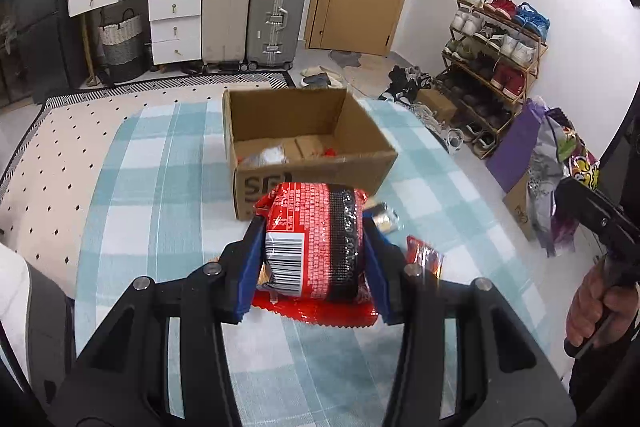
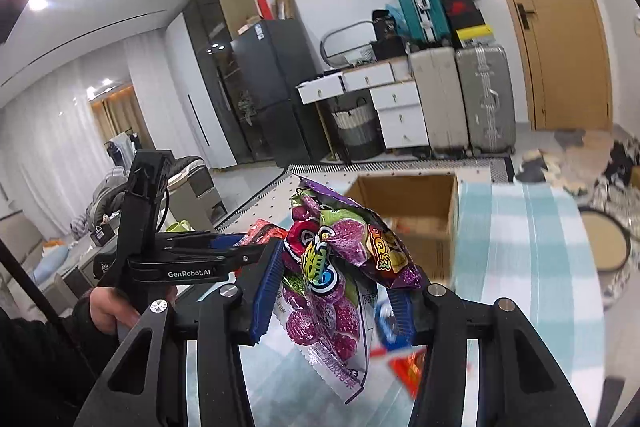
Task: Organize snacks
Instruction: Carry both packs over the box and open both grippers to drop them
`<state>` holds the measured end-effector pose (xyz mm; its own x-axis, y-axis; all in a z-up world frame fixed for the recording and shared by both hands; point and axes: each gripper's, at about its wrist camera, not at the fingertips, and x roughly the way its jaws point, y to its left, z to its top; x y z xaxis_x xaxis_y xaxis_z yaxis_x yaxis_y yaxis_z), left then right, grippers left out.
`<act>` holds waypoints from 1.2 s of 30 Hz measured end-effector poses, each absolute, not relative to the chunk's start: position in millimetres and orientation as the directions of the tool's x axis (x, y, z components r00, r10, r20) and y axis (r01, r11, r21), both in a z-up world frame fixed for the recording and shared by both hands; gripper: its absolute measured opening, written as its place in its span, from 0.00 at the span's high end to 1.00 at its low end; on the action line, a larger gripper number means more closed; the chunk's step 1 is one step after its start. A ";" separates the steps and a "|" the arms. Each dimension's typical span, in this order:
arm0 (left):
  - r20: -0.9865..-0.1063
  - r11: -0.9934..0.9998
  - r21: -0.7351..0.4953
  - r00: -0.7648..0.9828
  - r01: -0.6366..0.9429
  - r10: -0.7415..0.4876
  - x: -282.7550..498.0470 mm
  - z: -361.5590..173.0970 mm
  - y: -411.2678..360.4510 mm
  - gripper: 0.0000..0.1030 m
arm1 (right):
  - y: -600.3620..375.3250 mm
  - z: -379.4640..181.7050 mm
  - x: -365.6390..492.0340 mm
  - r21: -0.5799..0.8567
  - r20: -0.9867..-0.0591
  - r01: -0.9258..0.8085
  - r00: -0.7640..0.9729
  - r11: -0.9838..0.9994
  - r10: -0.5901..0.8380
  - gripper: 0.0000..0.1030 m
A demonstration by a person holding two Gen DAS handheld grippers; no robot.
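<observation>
Each hand-held gripper is clenched on a snack above the checked desk, the left hand-held gripper (image 1: 314,255) squeezing a red packet (image 1: 316,239) and the right hand-held gripper (image 2: 334,291) a purple candy bag (image 2: 332,279), both apparently raised to clear the wall of the open cardboard box (image 1: 304,135) near the desk's far edge.

Cardboard box (image 1: 308,147) on the table (image 1: 152,163), snack pack (image 1: 316,239) before it, suitcases (image 1: 276,15) behind

The worktop (image 1: 160,187) wears a teal-and-white check. Centre frame, a red packet (image 1: 316,243) with a black band; the brown box (image 1: 280,115); blue fingers (image 1: 250,283); a purple packet (image 2: 336,267).
</observation>
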<state>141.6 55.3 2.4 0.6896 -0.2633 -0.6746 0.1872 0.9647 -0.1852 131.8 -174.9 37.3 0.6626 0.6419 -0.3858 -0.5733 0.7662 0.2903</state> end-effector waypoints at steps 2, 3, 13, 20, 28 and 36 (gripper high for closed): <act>-0.671 0.962 -0.192 0.690 0.193 -0.272 153.1 14.9 55.5 0.58 | -171.0 46.7 141.8 0.285 -0.384 -0.583 0.658 0.761 0.648 0.52; -0.668 0.961 -0.194 0.692 0.195 -0.275 158.4 20.7 55.4 0.58 | -168.6 52.2 149.0 0.283 -0.383 -0.589 0.654 0.757 0.652 0.52; -0.669 0.971 -0.162 0.704 0.177 -0.240 234.9 76.4 49.4 0.58 | -146.8 84.1 237.1 0.292 -0.410 -0.587 0.636 0.755 0.654 0.52; -0.708 0.973 -0.159 0.667 0.169 -0.232 296.5 83.5 41.6 0.58 | -137.7 81.8 300.3 0.281 -0.456 -0.553 0.642 0.784 0.616 0.52; -0.760 0.980 -0.137 0.619 0.147 -0.199 367.9 42.3 36.5 0.58 | -129.1 43.1 369.6 0.301 -0.541 -0.510 0.605 0.806 0.584 0.52; -0.797 0.974 -0.152 0.562 0.167 -0.221 399.6 -15.2 31.8 0.58 | -117.7 -6.8 408.6 0.292 -0.625 -0.490 0.552 0.821 0.552 0.52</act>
<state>399.6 31.8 -15.2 0.5617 -0.2210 -0.7973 0.1670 0.9741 -0.1524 408.6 -117.7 -6.8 0.5515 0.5520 -0.6254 -0.4902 0.8211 0.2924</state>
